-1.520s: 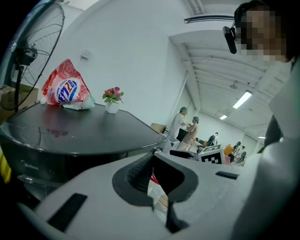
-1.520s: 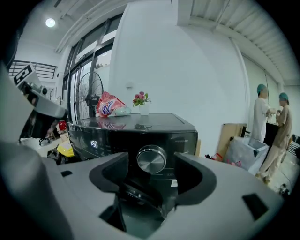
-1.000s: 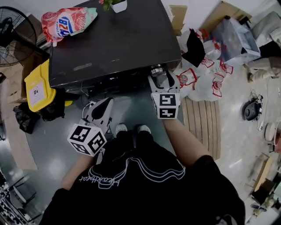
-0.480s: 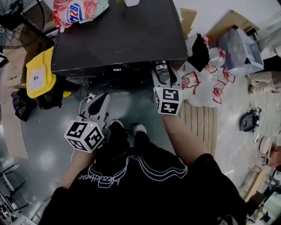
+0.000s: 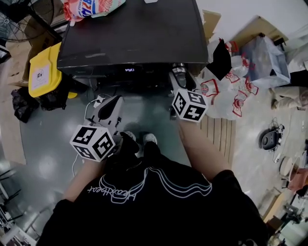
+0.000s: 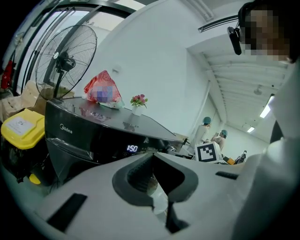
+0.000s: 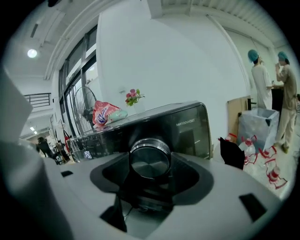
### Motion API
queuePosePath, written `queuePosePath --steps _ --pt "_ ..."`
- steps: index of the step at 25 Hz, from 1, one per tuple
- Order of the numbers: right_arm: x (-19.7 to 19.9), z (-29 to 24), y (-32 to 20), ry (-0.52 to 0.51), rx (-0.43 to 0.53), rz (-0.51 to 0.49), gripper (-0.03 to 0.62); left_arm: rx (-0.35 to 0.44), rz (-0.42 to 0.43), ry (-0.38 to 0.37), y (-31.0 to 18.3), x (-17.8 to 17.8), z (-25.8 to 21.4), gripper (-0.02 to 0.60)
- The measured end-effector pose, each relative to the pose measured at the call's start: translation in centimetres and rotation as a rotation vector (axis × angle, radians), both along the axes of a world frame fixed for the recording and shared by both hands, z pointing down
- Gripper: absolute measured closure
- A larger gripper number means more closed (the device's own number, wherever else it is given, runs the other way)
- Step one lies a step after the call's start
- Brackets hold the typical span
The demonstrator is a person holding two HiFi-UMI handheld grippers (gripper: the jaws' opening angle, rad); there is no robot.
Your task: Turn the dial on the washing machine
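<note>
The black washing machine [image 5: 130, 33] stands in front of me, its display [image 5: 128, 70] lit. Its round silver dial [image 5: 178, 71] sits at the right end of the front panel. My right gripper [image 5: 179, 78] is shut on it, and in the right gripper view the dial [image 7: 150, 158] fills the space between the two jaws of the right gripper [image 7: 150, 164]. My left gripper [image 5: 107, 106] hangs lower, short of the panel, shut with nothing in it. In the left gripper view the left gripper [image 6: 152, 154] has its tips together, and the display [image 6: 132, 148] glows beyond them.
A yellow container [image 5: 42, 74] stands left of the machine, and a fan [image 5: 19, 14] behind that. A detergent bag [image 5: 91, 7] lies on the lid. White plastic bags [image 5: 226, 91] and a slatted board [image 5: 219, 139] lie to the right. My feet [image 5: 137, 138] are just below the panel.
The right gripper's marker cube has rolled clockwise while staying at the dial. The left gripper has barely shifted. The head view has tipped, so the machine sits higher in the picture.
</note>
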State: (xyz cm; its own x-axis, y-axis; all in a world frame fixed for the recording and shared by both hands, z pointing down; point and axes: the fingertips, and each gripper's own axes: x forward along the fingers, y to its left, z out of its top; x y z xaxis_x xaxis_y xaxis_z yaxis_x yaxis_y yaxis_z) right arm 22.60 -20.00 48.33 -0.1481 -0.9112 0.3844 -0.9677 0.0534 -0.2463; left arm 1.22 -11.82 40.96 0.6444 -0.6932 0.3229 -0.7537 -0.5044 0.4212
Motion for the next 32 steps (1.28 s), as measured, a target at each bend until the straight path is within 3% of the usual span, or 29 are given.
queuePosePath --steps 3,8,20,27,32 --pt "0.0 0.1 0.1 -0.067 -0.011 0.008 0.313 -0.002 0.001 0.012 0.1 0.2 -0.1 0.575" --pt "0.3 0.2 0.0 -0.273 -0.026 0.049 0.313 -0.003 0.008 0.024 0.1 0.5 -0.3 0.575" --pt "0.4 0.5 0.2 -0.509 -0.042 0.051 0.313 -0.018 0.002 0.026 0.9 0.1 -0.3 0.575" --pt "0.5 0.7 0.2 -0.826 -0.037 0.057 0.313 -0.030 0.004 0.019 1.1 0.2 0.2 0.575" --pt "0.4 0.7 0.2 -0.908 -0.024 0.059 0.313 -0.032 0.010 0.021 1.2 0.5 0.2 0.575"
